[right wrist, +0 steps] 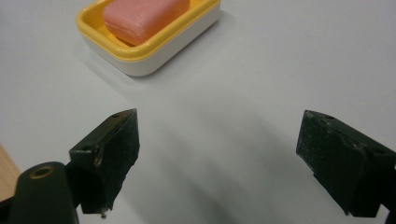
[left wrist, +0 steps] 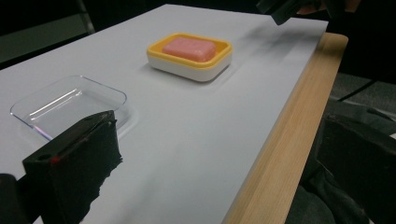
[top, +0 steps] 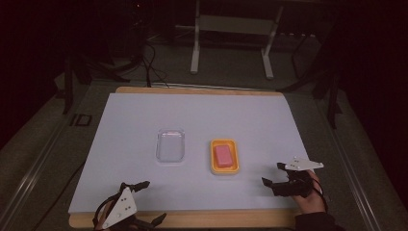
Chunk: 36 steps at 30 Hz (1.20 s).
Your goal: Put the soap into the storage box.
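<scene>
Right gripper (top: 275, 174): lower right of frame, jaws spread wide, empty.
Left gripper (top: 150, 200): bottom left, jaws wide apart, empty.
Soap (top: 223, 155): pink bar in the yellow dish (top: 213, 165), mid-frame on the worktop (top: 202, 110).
Clear tray (top: 171, 146): just left of the dish.

The bench (top: 192, 219) is made of light wood, and a big white sheet (top: 202, 115) covers almost all of its top. On the sheet lies a clear plastic tray (top: 171, 145). Just beside it sits a yellow and white soap dish (top: 224, 157) with a pink soap bar (top: 224, 155) inside.
</scene>
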Each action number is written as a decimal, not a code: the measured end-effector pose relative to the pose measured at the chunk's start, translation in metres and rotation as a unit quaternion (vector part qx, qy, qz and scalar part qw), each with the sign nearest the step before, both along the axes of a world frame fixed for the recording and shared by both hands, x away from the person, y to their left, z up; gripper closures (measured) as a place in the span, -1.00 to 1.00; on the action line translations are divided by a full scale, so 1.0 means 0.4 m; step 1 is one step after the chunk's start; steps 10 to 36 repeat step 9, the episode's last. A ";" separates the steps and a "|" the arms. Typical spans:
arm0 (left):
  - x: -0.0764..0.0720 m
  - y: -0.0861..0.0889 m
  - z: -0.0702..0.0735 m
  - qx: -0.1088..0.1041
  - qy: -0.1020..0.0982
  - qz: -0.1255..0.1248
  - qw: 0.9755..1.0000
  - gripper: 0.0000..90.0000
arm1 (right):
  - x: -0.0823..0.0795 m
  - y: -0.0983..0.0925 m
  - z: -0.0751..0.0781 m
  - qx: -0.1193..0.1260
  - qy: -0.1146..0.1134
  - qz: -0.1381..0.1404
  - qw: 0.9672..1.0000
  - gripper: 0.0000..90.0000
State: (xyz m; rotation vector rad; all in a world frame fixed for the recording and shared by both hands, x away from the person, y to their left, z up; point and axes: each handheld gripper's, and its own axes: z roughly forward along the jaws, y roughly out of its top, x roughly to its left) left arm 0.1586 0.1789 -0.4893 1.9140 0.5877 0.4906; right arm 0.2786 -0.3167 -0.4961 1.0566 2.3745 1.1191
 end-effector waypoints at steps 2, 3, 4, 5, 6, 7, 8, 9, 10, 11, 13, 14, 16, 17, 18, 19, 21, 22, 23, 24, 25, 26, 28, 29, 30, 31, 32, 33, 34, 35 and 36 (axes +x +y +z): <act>0.001 0.001 0.000 -0.001 0.000 0.000 1.000 -0.99 | 0.002 0.002 -0.005 -0.006 0.001 0.004 1.000 -0.71; 0.001 0.002 0.001 -0.001 0.000 0.001 1.000 -0.99 | 0.002 0.003 -0.006 -0.008 0.000 0.004 1.000 -0.71; 0.001 0.002 0.001 -0.002 0.000 0.001 1.000 -0.99 | 0.003 0.003 -0.007 -0.009 0.001 0.006 1.000 -0.71; 0.001 0.002 0.001 -0.002 0.000 0.001 1.000 -0.99 | 0.003 0.004 -0.008 -0.008 0.003 0.006 1.000 -0.71; 0.001 0.002 0.001 -0.002 0.000 0.001 1.000 -0.99 | 0.003 0.004 -0.008 -0.008 0.002 0.006 1.000 -0.71; 0.001 0.002 0.001 -0.002 0.000 0.001 1.000 -0.99 | 0.003 0.004 -0.008 -0.008 0.002 0.006 1.000 -0.71; 0.001 0.001 0.001 -0.002 0.000 0.000 1.000 -0.99 | 0.003 0.004 -0.008 -0.007 0.003 0.006 1.000 -0.71; 0.001 0.001 0.001 -0.001 0.001 0.000 1.000 -0.99 | 0.004 0.004 -0.009 -0.007 0.004 0.009 1.000 -0.70; 0.001 0.001 0.001 -0.001 0.001 0.000 1.000 -0.99 | 0.004 0.004 -0.009 -0.007 0.004 0.009 1.000 -0.70; 0.001 0.001 0.001 -0.001 0.001 0.000 1.000 -0.99 | 0.004 0.004 -0.009 -0.007 0.004 0.009 1.000 -0.70; 0.001 0.001 0.001 -0.001 0.001 0.000 1.000 -0.99 | 0.004 0.004 -0.009 -0.007 0.004 0.009 1.000 -0.70; 0.001 0.001 0.001 -0.001 0.001 0.000 1.000 -0.99 | 0.004 0.004 -0.009 -0.007 0.004 0.009 1.000 -0.70; 0.001 0.001 0.001 -0.001 0.001 0.000 1.000 -0.99 | 0.004 0.004 -0.009 -0.007 0.004 0.009 1.000 -0.70; 0.001 0.001 0.001 -0.001 0.001 0.000 1.000 -0.99 | 0.004 0.004 -0.009 -0.007 0.004 0.009 1.000 -0.70; 0.001 0.001 0.001 -0.001 0.001 0.000 1.000 -0.99 | 0.004 0.004 -0.009 -0.007 0.004 0.009 1.000 -0.70; 0.001 0.001 0.001 -0.001 0.001 0.000 1.000 -0.99 | 0.004 0.004 -0.009 -0.007 0.004 0.009 1.000 -0.70; 0.001 0.001 0.001 -0.001 0.001 0.000 1.000 -0.99 | 0.004 0.004 -0.009 -0.007 0.004 0.009 1.000 -0.70; 0.001 0.001 0.001 -0.001 0.001 0.000 1.000 -0.99 | 0.004 0.004 -0.009 -0.007 0.004 0.009 1.000 -0.70; 0.001 0.001 0.001 -0.001 0.001 0.000 1.000 -0.99 | 0.004 0.004 -0.009 -0.007 0.004 0.009 1.000 -0.70; 0.001 0.001 0.001 -0.001 0.001 0.000 1.000 -0.99 | 0.004 0.004 -0.009 -0.007 0.004 0.009 1.000 -0.70; 0.001 0.001 0.001 -0.001 0.001 0.000 1.000 -0.99 | 0.004 0.004 -0.009 -0.007 0.004 0.009 1.000 -0.70; 0.001 0.001 0.001 -0.001 0.001 0.000 1.000 -0.99 | 0.004 0.004 -0.009 -0.007 0.004 0.009 1.000 -0.70; 0.001 0.001 0.001 -0.001 0.001 0.000 1.000 -0.99 | 0.004 0.004 -0.009 -0.007 0.004 0.009 1.000 -0.70; 0.001 0.001 0.001 -0.001 0.001 0.000 1.000 -0.99 | 0.004 0.004 -0.009 -0.007 0.004 0.009 1.000 -0.70; 0.001 0.001 0.001 -0.001 0.001 0.000 1.000 -0.99 | 0.004 0.004 -0.009 -0.007 0.004 0.009 1.000 -0.70; 0.001 0.001 0.001 -0.001 0.001 0.000 1.000 -0.99 | 0.004 0.004 -0.009 -0.007 0.004 0.009 1.000 -0.70; 0.001 0.001 0.001 -0.001 0.001 0.000 1.000 -0.99 | 0.004 0.004 -0.009 -0.007 0.004 0.009 1.000 -0.70; 0.001 0.001 0.001 -0.001 0.001 0.000 1.000 -0.99 | 0.004 0.004 -0.009 -0.007 0.004 0.009 1.000 -0.70; 0.001 0.001 0.001 -0.001 0.001 0.000 1.000 -0.99 | 0.004 0.004 -0.009 -0.007 0.004 0.009 1.000 -0.70; 0.001 0.001 0.001 -0.001 0.001 0.000 1.000 -0.99 | 0.004 0.004 -0.009 -0.007 0.004 0.009 1.000 -0.70; 0.001 0.001 0.001 -0.001 0.001 0.000 1.000 -0.99 | 0.004 0.004 -0.009 -0.007 0.004 0.009 1.000 -0.70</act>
